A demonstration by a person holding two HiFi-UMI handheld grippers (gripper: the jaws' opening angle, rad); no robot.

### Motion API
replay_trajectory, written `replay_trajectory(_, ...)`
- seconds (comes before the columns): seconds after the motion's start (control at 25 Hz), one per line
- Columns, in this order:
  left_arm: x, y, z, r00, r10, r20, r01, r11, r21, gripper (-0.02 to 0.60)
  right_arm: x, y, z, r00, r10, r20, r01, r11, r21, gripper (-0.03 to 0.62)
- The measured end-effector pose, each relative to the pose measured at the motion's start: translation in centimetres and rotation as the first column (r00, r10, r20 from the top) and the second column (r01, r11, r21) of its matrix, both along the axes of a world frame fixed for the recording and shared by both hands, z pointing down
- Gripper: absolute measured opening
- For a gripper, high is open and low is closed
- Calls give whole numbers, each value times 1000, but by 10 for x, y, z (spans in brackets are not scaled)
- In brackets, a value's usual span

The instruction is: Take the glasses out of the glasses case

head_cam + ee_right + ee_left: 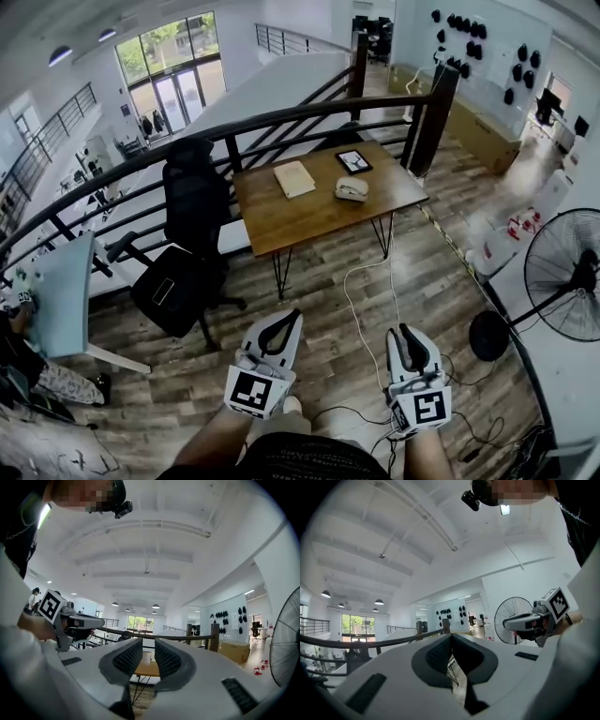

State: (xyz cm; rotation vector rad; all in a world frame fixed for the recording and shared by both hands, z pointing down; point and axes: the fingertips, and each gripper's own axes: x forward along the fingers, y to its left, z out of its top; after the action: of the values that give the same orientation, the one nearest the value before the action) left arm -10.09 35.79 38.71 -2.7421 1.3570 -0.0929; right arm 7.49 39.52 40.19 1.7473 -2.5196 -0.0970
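The pale glasses case (pixel 352 189) lies shut on the wooden table (pixel 281 220), far ahead of both grippers; no glasses show. My left gripper (pixel 289 319) is held low near my body above the floor, and its black fingertips meet with nothing between them (pixel 451 637). Beside it, my right gripper (pixel 405 332) points the same way with a narrow gap between its pads and nothing in it (pixel 149 641). Each gripper also shows from the side in the other's view: the right gripper (pixel 529 620) and the left gripper (pixel 79 620).
On the table also lie a beige book (pixel 293 178) and a dark tablet (pixel 353 161). A black office chair (pixel 192 202) stands left of the table. A dark railing (pixel 281 112) runs behind it. A floor fan (pixel 562 272) stands at right, and cables (pixel 361 309) lie on the floor.
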Motion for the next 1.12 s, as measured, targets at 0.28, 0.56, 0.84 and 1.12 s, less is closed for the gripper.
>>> replay_trajectory(0.28,-53,-57,1,999,24,-23,-24,1000,4,26,-42,-50,-3,999,43,3,-43,999,-11,130)
replay_trajectory(0.56,-78,-75,13,998,27,-56,-28,999,-26,26,-57,-59,2,997,75,-31,-76,997,-31,138)
replay_trajectory(0.84,-70,-78,19,998,54,-44,-56,998,-34,26,-53,-65,-1,995,96,-23,-96,995,-29,144)
replay_trajectory(1.12,-59,-104,21,999,40,-33,-41,998,-40,26,-47,-99,5,999,52,-2,-52,998,-25,150)
